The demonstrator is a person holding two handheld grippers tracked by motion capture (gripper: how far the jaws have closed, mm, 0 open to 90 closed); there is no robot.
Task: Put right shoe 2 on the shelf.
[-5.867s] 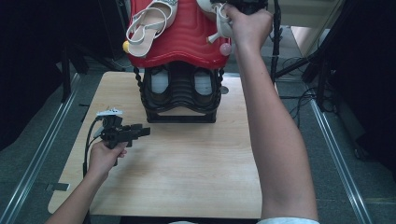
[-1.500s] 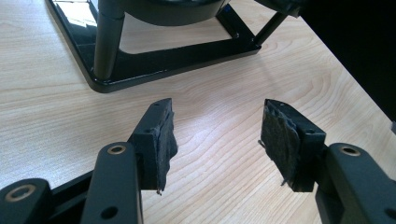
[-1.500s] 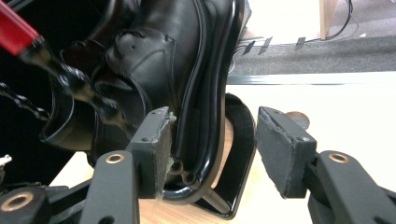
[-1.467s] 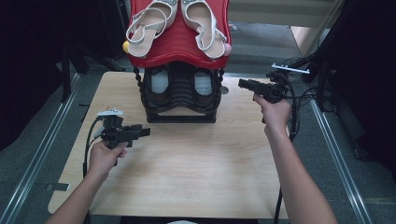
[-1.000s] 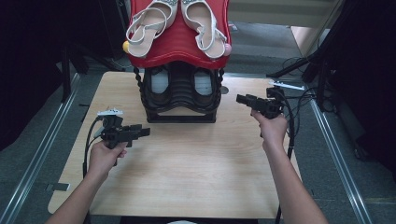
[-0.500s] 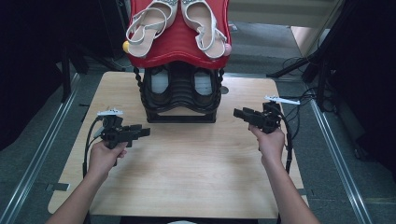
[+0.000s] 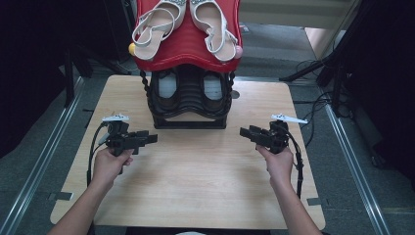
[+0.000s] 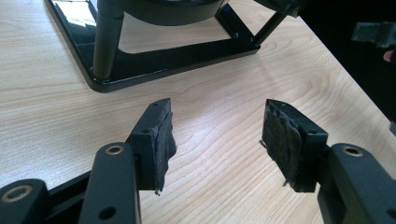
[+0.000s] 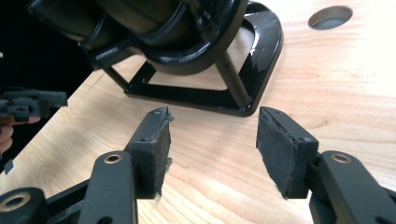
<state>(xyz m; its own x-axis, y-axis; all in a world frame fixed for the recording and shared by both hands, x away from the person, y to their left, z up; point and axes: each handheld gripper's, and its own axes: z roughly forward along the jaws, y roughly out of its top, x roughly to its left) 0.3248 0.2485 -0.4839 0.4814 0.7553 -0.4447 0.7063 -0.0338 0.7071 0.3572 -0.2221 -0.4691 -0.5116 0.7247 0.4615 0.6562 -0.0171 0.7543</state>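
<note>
Both grippers, left (image 7: pixel 152 138) and right (image 7: pixel 243 131), are wide open and hold nothing, hovering over the table (image 7: pixel 195 196). Rack (image 7: pixel 190 100) stands at 12 o'clock between them, with sandals (image 7: pixel 188 22) on top.

- The right gripper (image 7: pixel 246 132) is down from the red shelf top (image 7: pixel 188 46) to just above the table (image 7: pixel 195 191), empty.
- A second white sandal (image 7: pixel 211 24) lies beside the first.
</note>
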